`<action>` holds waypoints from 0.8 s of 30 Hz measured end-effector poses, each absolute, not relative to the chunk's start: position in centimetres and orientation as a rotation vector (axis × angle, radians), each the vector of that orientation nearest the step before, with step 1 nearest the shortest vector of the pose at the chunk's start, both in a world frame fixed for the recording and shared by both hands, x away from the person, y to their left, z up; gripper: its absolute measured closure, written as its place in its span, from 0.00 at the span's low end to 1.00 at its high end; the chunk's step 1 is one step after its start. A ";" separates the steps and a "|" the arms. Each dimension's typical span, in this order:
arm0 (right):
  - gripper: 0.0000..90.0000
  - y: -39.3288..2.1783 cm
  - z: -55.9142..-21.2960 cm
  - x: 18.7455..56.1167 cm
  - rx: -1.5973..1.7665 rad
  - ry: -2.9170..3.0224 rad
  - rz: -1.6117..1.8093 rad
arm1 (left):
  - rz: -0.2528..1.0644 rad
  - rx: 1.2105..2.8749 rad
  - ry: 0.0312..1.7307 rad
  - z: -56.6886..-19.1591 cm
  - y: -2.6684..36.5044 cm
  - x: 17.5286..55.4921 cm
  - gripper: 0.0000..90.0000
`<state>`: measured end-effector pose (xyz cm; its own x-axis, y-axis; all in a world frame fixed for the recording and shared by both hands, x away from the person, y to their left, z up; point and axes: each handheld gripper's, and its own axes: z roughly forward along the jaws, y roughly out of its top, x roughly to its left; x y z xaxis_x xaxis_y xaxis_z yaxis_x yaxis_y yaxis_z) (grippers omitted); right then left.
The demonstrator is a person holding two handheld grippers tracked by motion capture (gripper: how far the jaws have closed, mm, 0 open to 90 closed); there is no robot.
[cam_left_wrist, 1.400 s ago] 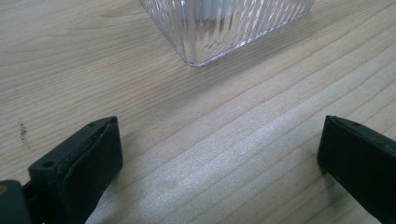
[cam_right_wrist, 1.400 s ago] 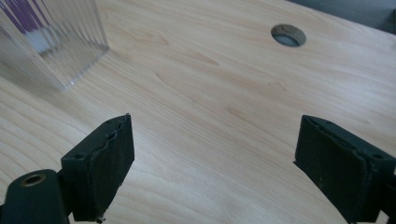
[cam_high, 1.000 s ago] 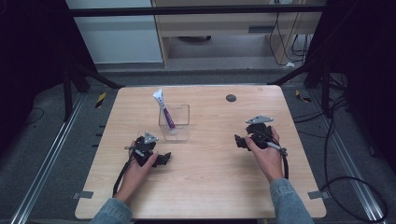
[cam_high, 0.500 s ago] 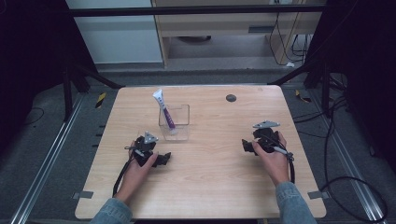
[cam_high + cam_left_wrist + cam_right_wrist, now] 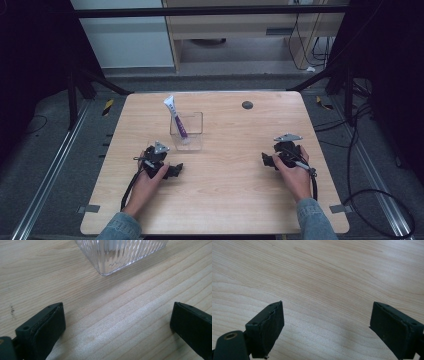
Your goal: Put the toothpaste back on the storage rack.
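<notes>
We see one pale wooden table (image 5: 225, 200) with fine straight grain, rounded corners and a small dark round disc (image 5: 247, 105) near its far edge. One clear, ribbed square plastic container (image 5: 187, 131) stands left of centre, holding one white and purple tube (image 5: 176, 117) that leans toward the left. Two black grippers rest on the wood: the left gripper (image 5: 117, 327), just in front of the container, and the right gripper (image 5: 327, 327), well apart, both spread wide with nothing between their jaws.
</notes>
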<state>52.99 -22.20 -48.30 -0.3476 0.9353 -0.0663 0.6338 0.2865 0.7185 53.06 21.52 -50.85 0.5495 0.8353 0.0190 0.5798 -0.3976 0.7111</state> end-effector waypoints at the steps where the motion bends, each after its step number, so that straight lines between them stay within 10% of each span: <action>1: 0.14 -22.2 -48.4 53.0 1.407 2.077 0.831 | 0.497 2.124 1.134 -50.9 21.5 53.1 0.00; 24: 0.12 -23.5 -49.7 54.2 1.523 1.952 0.906 | 0.497 2.123 1.134 -50.9 21.5 53.1 0.00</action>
<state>54.24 -23.45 -49.74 -0.2496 0.9682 0.0140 0.6355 0.1529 0.7568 53.06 21.51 -50.85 0.5493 0.8354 0.0188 0.5799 -0.3973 0.7113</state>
